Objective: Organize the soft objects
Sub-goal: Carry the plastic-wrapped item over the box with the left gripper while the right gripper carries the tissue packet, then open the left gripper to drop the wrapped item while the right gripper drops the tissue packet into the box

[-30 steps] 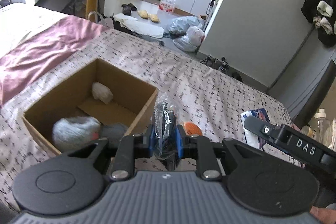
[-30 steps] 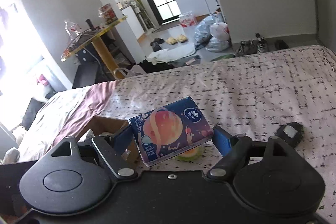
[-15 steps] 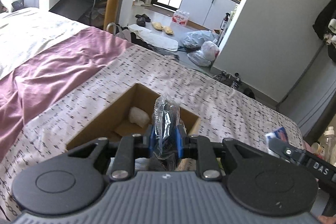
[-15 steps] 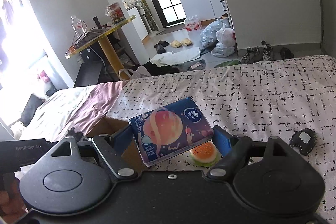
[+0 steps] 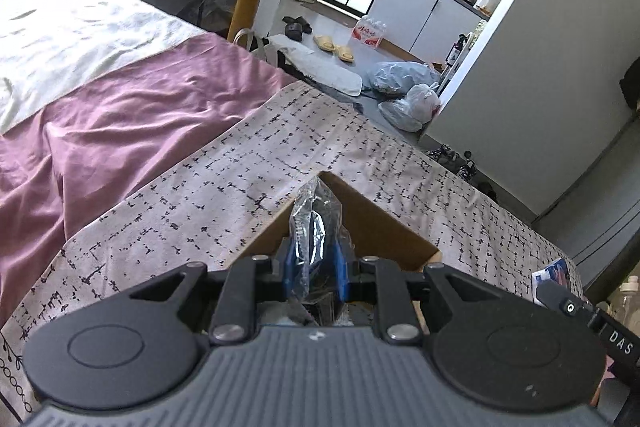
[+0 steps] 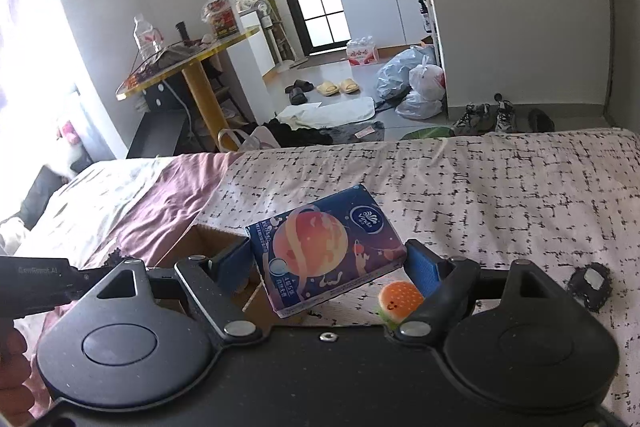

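My left gripper [image 5: 313, 263] is shut on a dark item in a clear plastic bag [image 5: 315, 223], held over the near part of the open cardboard box [image 5: 384, 227] on the patterned bedspread. My right gripper [image 6: 330, 259] is shut on a blue tissue pack [image 6: 324, 247] with a planet print, which sits tilted between the blue pads. The box [image 6: 212, 247] lies just left of and behind the pack. A small burger-shaped squishy toy [image 6: 400, 301] lies on the bed under the right finger. A dark fuzzy item [image 6: 590, 285] with a white tag rests further right. The box's contents are hidden.
The bed carries a patterned cover [image 6: 500, 187] and a mauve sheet [image 5: 120, 131]. Beyond its foot are a yellow round table [image 6: 192, 67], slippers, filled plastic bags [image 6: 412, 83] and shoes on the floor. The other gripper's body [image 6: 36, 283] and a hand show at the far left.
The left gripper has carried its bagged item leftwards over the box, so the box interior has dropped out of sight. The right gripper has drifted with its tissue pack, bringing the burger toy into view.
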`<state>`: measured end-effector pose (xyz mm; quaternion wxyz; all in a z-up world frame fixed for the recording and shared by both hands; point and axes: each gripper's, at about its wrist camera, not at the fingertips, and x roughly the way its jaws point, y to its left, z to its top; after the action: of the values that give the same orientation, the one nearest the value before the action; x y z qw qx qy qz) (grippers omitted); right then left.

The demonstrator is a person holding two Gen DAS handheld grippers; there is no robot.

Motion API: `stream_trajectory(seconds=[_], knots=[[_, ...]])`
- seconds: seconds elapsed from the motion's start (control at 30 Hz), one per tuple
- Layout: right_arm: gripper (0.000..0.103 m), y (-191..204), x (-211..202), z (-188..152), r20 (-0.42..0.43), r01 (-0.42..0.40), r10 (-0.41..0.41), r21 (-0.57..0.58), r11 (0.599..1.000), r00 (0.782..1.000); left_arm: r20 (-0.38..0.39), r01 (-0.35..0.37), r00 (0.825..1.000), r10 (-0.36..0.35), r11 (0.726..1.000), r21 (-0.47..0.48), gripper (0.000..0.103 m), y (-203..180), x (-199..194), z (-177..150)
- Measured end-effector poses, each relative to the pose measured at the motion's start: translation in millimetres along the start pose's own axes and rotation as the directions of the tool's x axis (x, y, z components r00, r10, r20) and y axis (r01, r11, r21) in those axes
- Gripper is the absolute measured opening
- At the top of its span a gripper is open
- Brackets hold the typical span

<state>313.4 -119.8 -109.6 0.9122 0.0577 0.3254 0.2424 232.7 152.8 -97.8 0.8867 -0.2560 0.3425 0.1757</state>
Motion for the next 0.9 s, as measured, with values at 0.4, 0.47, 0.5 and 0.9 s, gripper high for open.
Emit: stream_trajectory(seconds=[0.4, 0.47, 0.5, 0.9], knots=[[0.08, 51.7, 18.4, -6.2, -0.019, -0.025, 0.024, -0.109, 0.994, 1.0, -0.094, 0.059, 0.994, -0.061, 0.998, -0.019, 0.03, 28.8, 15.8, 9.2], [0.08, 57.7, 20.6, -7.9, -0.027, -0.031, 0.028, -0.122, 0.992, 0.999, -0.092, 0.057, 0.994, -0.059, 0.998, -0.024, 0.03, 32.2, 15.5, 11.1], [0.08, 60.3, 21.3, -8.9, -0.029, -0.034, 0.03, -0.128, 0.991, 0.999, -0.09, 0.057, 0.994, -0.059, 0.998, -0.027, 0.03, 33.9, 14.9, 12.2], [0.092, 70.0, 22.5, -12.6, -0.03, -0.07, 0.066, -0.162, 0.984, 0.997, -0.085, 0.003, 0.996, -0.003, 1.0, 0.003, 0.036, 33.8, 8.4, 15.2]])
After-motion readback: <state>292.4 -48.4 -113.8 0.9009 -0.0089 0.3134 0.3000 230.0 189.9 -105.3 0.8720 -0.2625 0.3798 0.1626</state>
